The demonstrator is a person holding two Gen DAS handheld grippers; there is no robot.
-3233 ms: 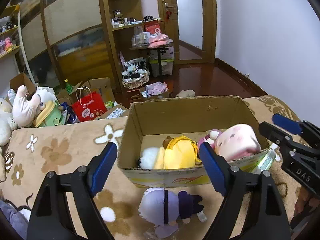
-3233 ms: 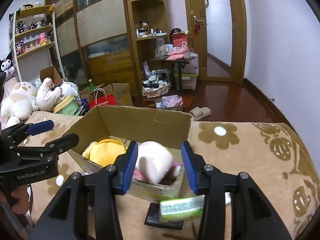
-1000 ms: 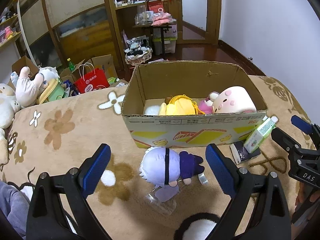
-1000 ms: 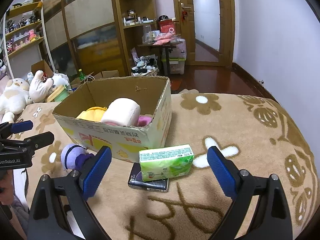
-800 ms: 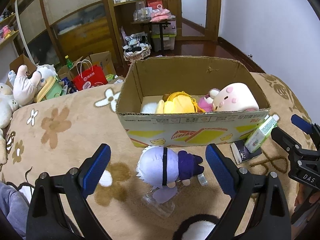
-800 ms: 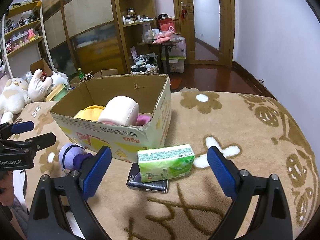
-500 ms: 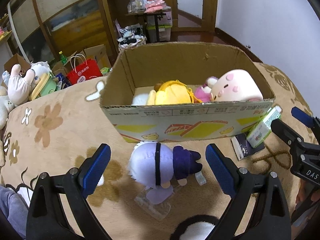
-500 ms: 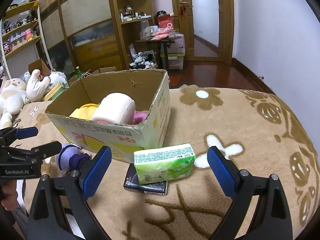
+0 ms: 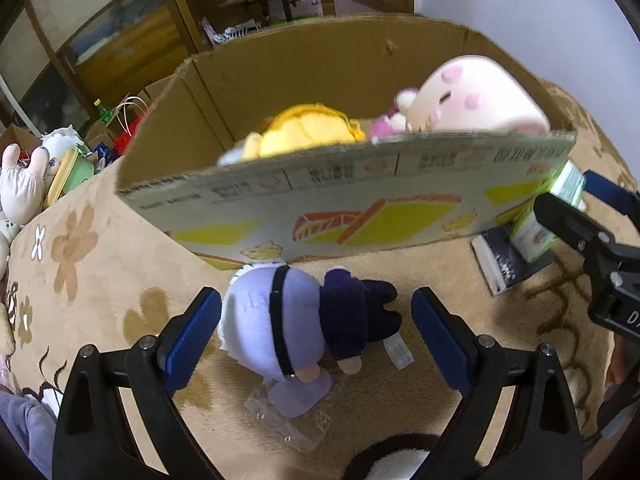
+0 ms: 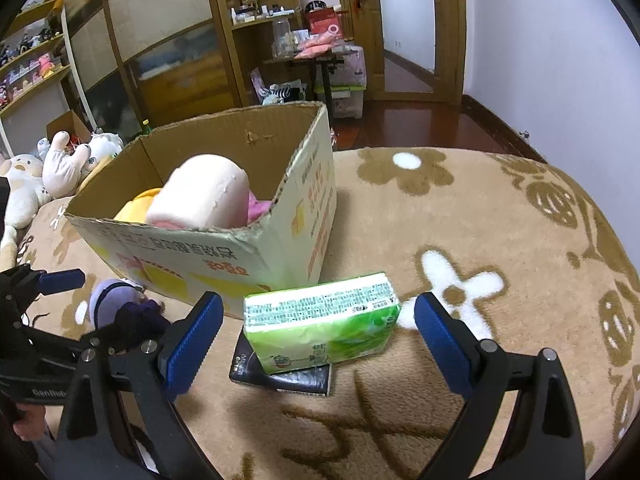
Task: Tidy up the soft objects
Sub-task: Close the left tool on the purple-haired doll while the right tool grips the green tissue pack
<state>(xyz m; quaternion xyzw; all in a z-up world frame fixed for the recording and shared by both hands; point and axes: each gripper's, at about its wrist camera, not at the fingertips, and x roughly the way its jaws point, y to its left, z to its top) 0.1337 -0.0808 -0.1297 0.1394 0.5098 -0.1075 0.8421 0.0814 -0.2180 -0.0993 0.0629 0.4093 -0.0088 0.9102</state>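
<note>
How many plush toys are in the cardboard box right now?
3 visible: a yellow one at the left, a cream one at the right, a pink one between them. Others may be hidden behind the box wall.

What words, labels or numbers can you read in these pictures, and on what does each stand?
"GenRob", cut off: body of the left hand-held gripper.
"D", cut off at the frame edge: body of the right hand-held gripper.
Cardboard box: printed characters, too blurred to read.
Green tissue pack: print too small.
Dark packet beneath it: too small.
</note>
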